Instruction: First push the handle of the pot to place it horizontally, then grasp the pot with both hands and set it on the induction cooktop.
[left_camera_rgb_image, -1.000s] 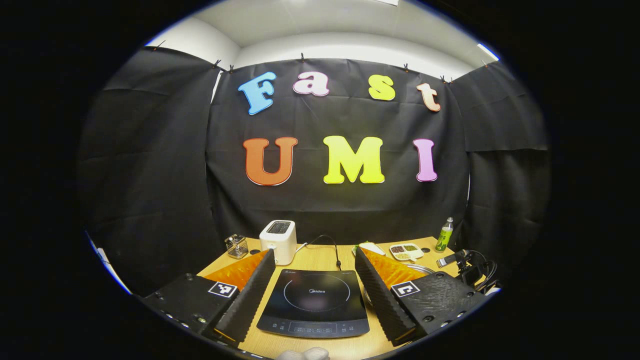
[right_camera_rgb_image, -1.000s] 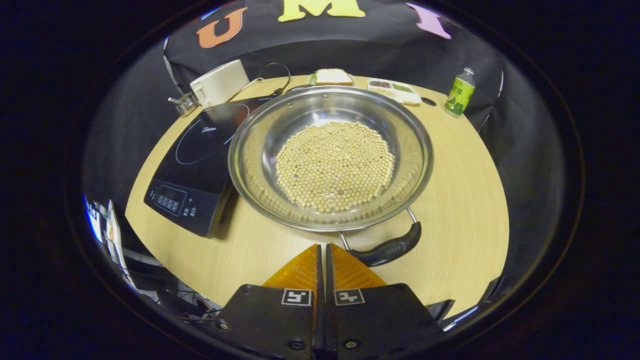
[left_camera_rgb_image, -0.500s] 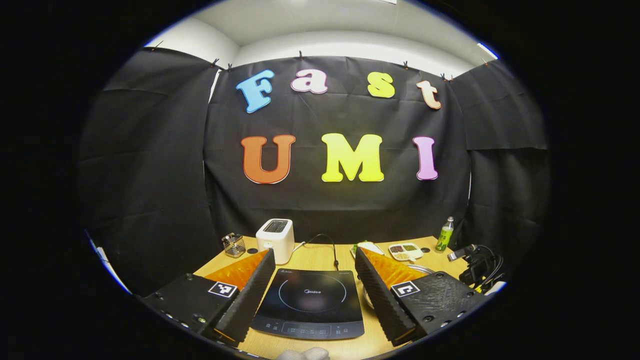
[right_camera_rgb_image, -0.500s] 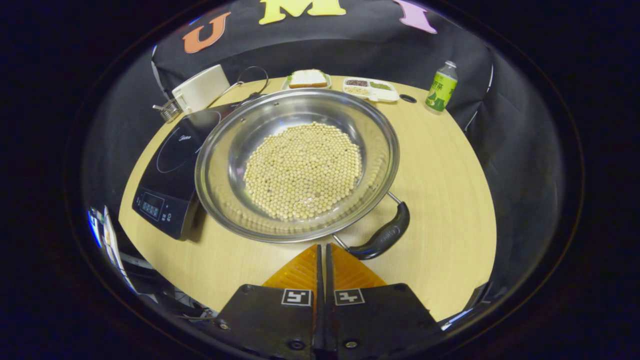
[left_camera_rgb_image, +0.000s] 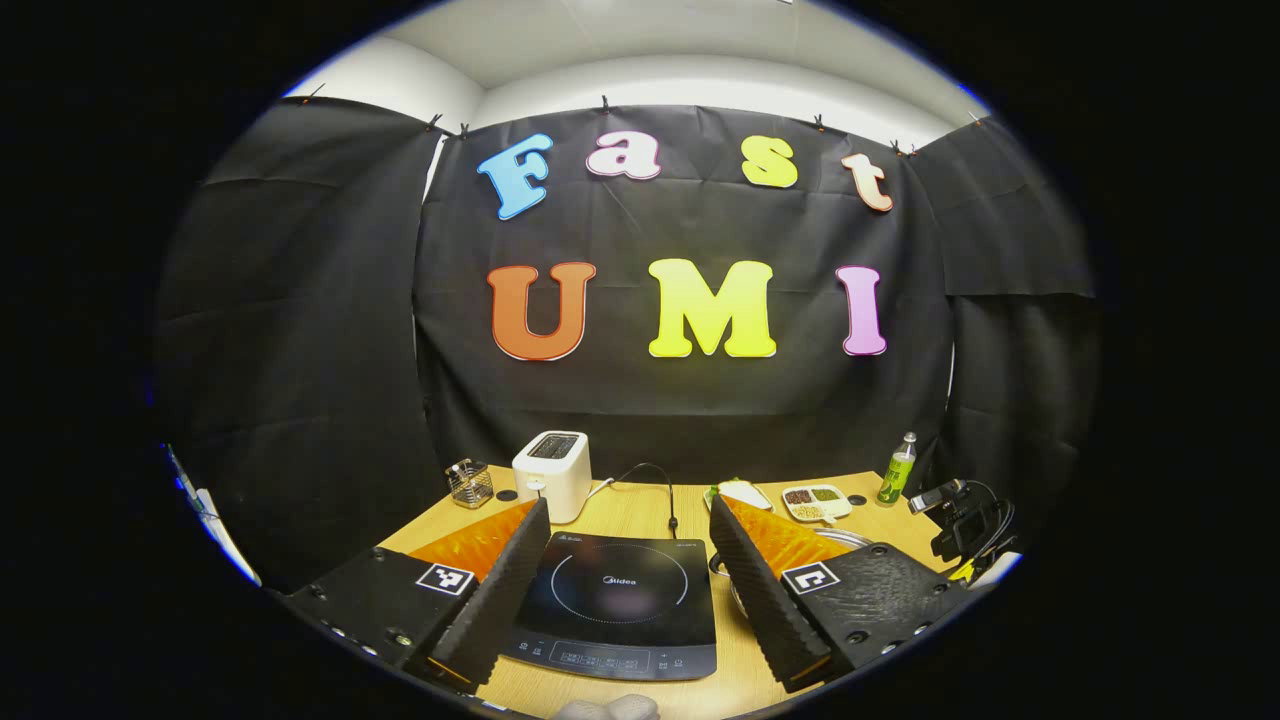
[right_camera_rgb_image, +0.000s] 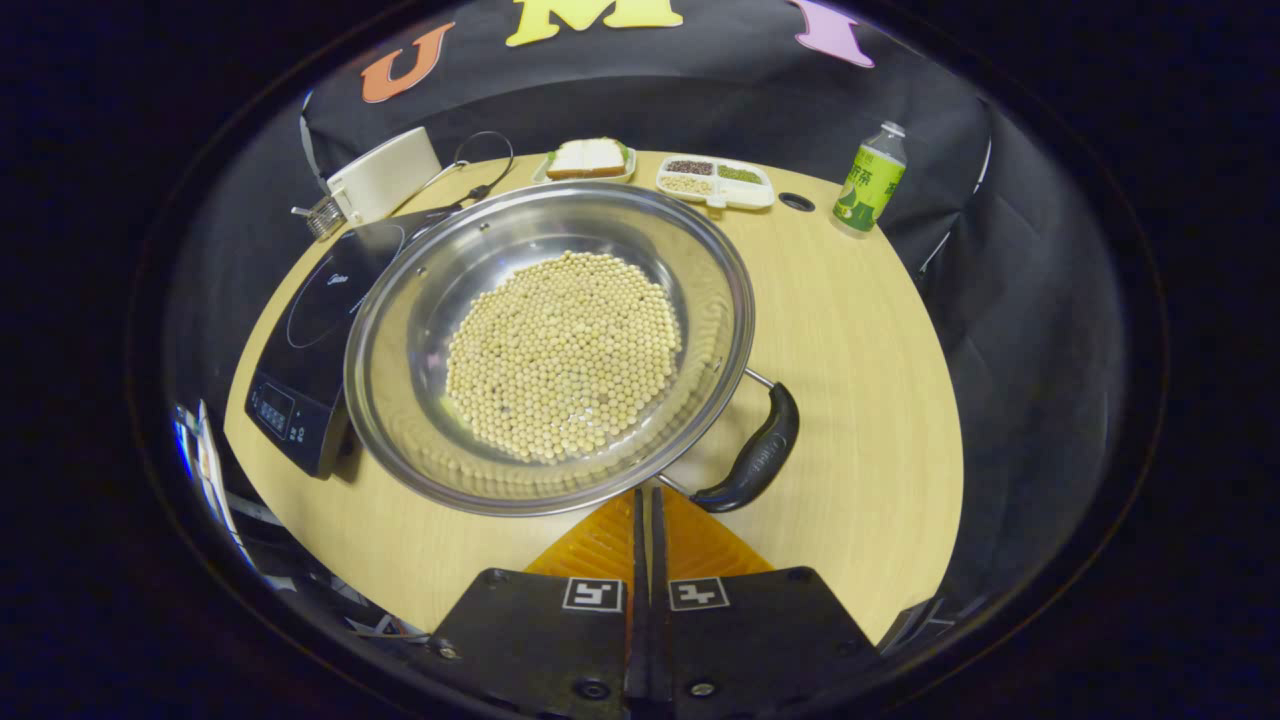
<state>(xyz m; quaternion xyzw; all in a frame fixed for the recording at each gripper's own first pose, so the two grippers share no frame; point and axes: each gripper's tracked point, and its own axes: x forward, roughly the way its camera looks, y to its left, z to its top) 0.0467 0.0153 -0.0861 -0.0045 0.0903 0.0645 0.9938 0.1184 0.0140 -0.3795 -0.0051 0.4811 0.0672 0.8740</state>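
Observation:
A steel pot (right_camera_rgb_image: 425, 300) full of pale soybeans (right_camera_rgb_image: 560, 355) stands on the wooden table (right_camera_rgb_image: 850, 330), its left rim over the edge of the black induction cooktop (right_camera_rgb_image: 310, 310). Its black handle (right_camera_rgb_image: 752, 462) points to the lower right in the right gripper view. My right gripper (right_camera_rgb_image: 645, 492) is shut and empty, its tips at the pot's near rim beside the handle's near end. In the left gripper view my left gripper (left_camera_rgb_image: 628, 505) hangs open over the cooktop (left_camera_rgb_image: 615, 600), nothing between its fingers. A sliver of the pot's rim (left_camera_rgb_image: 845, 538) shows behind its right finger.
At the back stand a white toaster (right_camera_rgb_image: 385, 180), a wire holder (left_camera_rgb_image: 470, 483), a plate with a sandwich (right_camera_rgb_image: 587, 158), a divided tray of grains (right_camera_rgb_image: 715, 180) and a green bottle (right_camera_rgb_image: 868, 180). A black device with cables (left_camera_rgb_image: 965, 515) sits at the table's right edge.
The pot's handle has swung from the near side round toward the right as my shut right gripper moved along the rim. The left gripper stayed open and barely drifted.

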